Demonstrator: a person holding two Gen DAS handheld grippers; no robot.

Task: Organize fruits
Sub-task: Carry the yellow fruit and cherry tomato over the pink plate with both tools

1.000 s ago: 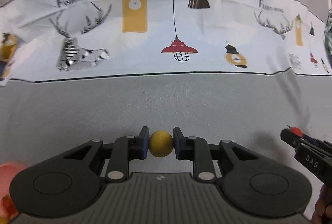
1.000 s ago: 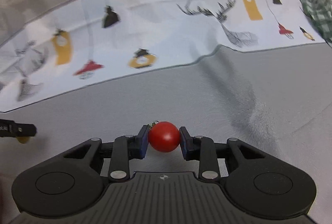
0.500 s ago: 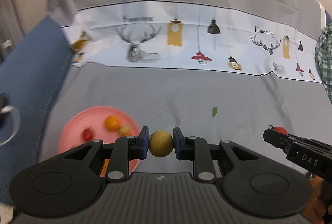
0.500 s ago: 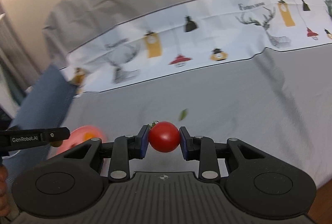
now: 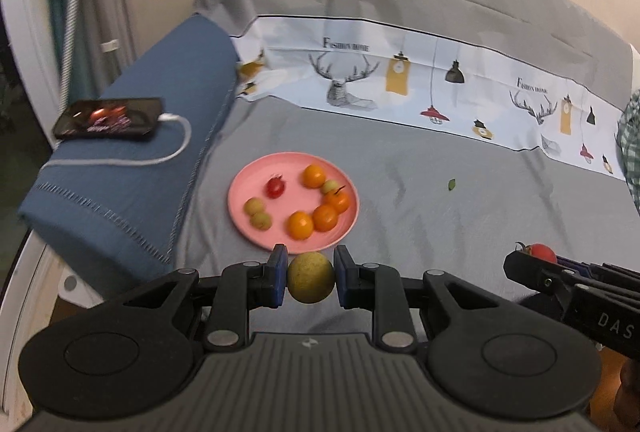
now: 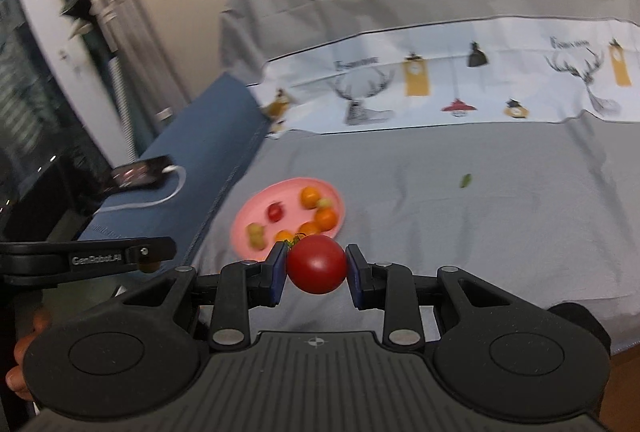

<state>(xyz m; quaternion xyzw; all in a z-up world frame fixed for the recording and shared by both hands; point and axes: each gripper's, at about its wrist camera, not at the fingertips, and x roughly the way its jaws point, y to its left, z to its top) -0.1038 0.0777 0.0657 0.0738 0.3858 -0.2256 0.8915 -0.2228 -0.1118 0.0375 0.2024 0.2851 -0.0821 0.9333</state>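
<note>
Left wrist: jaws grip round speckled yellow fruit [image 5: 311, 282]; right wrist: jaws grip glossy red tomato [image 6: 317, 269]

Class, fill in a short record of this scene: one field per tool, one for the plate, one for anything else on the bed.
left tool: shut on yellow fruit
right tool: shut on tomato
plate: pink, on the grey sheet, holding orange, greenish and red fruits
leaf: loose on sheet, right of plate
phone: on blue blanket, cable plugged in
</note>
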